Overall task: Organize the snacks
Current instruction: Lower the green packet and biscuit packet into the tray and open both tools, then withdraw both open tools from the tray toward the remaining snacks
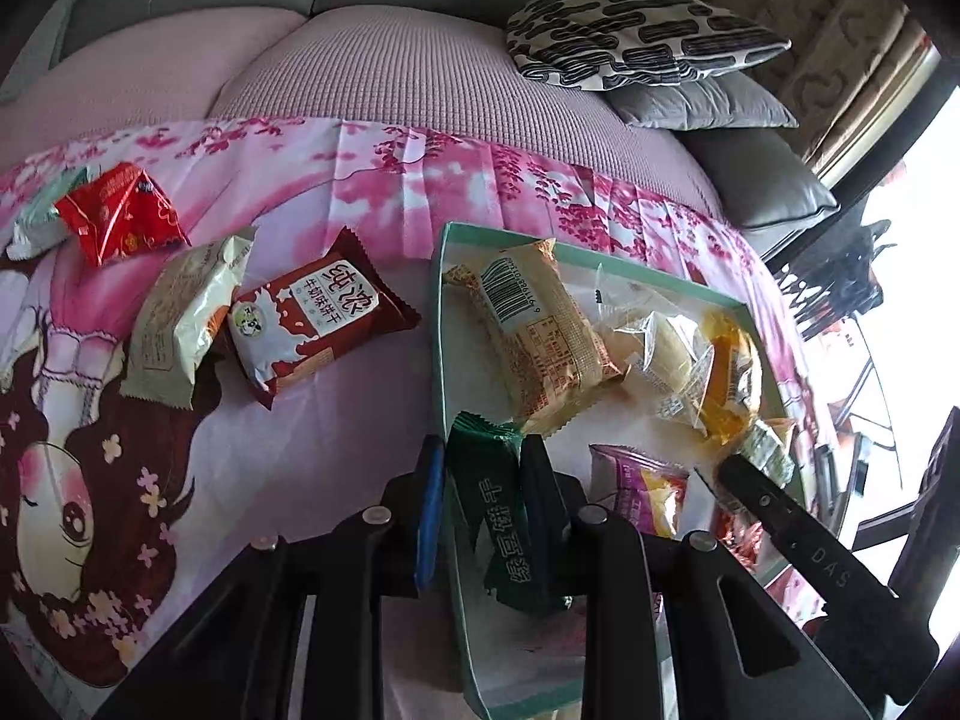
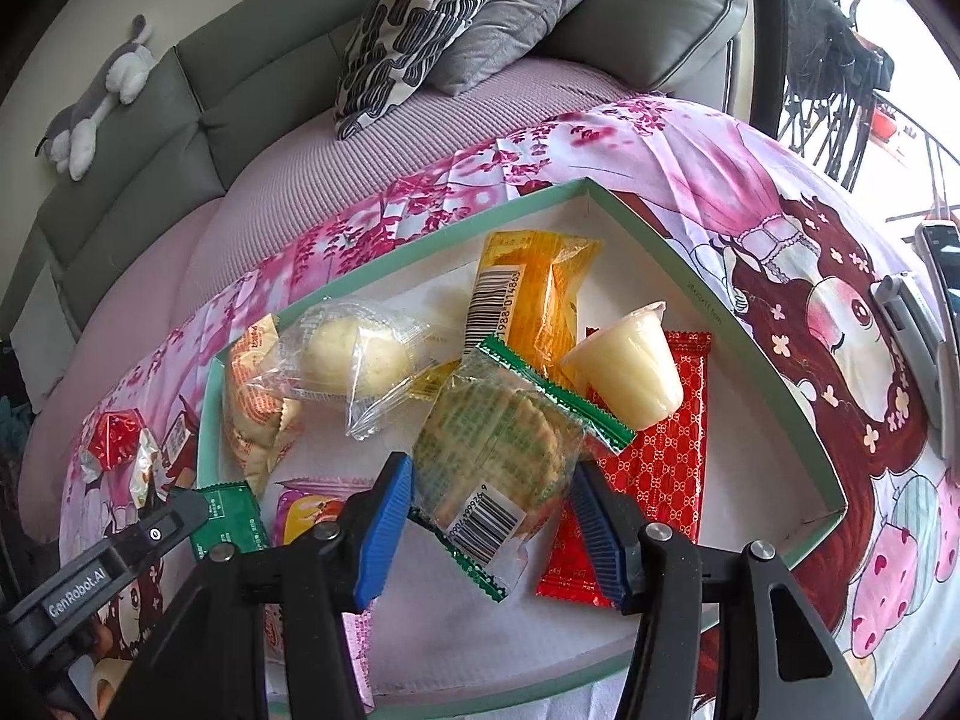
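Left hand-held gripper (image 1: pixel 483 510): clamped on dark green biscuit packet (image 1: pixel 501 516), held over near-left edge of tray (image 1: pixel 444 324)
Right hand-held gripper (image 2: pixel 492 531): jaws partly apart, straddling clear green-edged cracker pack (image 2: pixel 504 444), contact unclear
Tray: on pink floral cloth (image 1: pixel 372 180), already holds several snacks
Outside tray: brown milk-biscuit pack (image 1: pixel 318 324), cream pack (image 1: pixel 180 324), red pack (image 1: pixel 120 213)

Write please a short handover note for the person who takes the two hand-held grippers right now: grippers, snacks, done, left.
Left hand-held gripper: shut on the dark green biscuit packet, held over the box's left wall.
Right hand-held gripper: jaws astride the clear green-edged biscuit packet lying in the box; pads not visibly pressing, count it open.
Done: the green-rimmed box already holds the orange packet, the jelly cup, the red patterned packet and others.
Left: the brown milk biscuit packet, the cream packet and the red packet lie on the pink cloth.
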The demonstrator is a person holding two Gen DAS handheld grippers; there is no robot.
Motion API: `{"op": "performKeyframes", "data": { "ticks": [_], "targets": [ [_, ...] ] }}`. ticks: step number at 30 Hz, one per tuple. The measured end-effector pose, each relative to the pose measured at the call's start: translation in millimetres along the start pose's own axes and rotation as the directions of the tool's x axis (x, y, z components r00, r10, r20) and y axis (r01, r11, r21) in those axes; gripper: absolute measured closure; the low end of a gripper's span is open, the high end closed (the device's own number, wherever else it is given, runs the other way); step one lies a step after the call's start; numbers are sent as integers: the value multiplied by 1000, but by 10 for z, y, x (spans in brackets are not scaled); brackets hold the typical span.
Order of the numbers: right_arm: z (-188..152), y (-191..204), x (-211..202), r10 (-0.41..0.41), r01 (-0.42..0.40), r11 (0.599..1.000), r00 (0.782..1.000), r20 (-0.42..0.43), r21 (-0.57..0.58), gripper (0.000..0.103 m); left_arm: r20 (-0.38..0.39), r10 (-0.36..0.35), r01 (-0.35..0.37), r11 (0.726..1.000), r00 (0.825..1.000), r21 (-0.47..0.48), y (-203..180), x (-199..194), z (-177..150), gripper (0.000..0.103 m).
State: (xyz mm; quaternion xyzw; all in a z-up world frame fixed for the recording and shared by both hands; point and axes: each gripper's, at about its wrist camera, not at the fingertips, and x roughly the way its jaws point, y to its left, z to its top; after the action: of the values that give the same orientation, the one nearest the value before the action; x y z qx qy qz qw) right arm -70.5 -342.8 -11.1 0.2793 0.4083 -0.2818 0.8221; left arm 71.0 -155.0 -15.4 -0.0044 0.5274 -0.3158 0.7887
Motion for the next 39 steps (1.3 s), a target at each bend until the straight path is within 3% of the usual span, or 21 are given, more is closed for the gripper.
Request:
{"op": "performKeyframes", "data": {
  "ticks": [3,7,15,19,23,27,32,36,38,39],
  "targets": [
    [-3,4,-4,-5,5,1000,1000,1,-7,45,6,29,-29,999,1000,24,-37,4,-3,74],
    [-2,2,-18,-9,9,1000,1000,1,-14,45,4,75,-75,996,997,47,-62,41,-18,59],
    [-11,30,-32,-12,12,999,1000,-4,-39,43,8,116,-116,992,993,57,-59,62,-39,45],
    [-17,43,-41,-13,13,999,1000,-3,-52,32,-8,129,-128,990,992,62,-62,66,-40,37],
    [-16,38,-31,-16,16,998,1000,-3,-55,31,-23,125,-124,991,992,54,-41,59,-50,33],
    [-15,22,-29,-15,15,999,1000,0,-53,20,-11,140,-139,988,990,61,-50,9,-46,28],
    [-11,36,-52,-8,9,998,1000,16,-59,19,17,177,-178,981,984,77,-67,-85,-33,26],
    [-14,31,-61,-5,6,998,1000,23,-57,18,46,207,-210,974,977,83,-60,-158,-29,16],
    [-11,21,-74,-2,3,999,1000,29,-50,13,57,222,-226,971,973,83,-55,-176,-25,16],
    [-9,14,-80,-1,2,999,999,34,-47,1,60,229,-233,969,972,82,-50,-179,-27,16]
  ]
}}
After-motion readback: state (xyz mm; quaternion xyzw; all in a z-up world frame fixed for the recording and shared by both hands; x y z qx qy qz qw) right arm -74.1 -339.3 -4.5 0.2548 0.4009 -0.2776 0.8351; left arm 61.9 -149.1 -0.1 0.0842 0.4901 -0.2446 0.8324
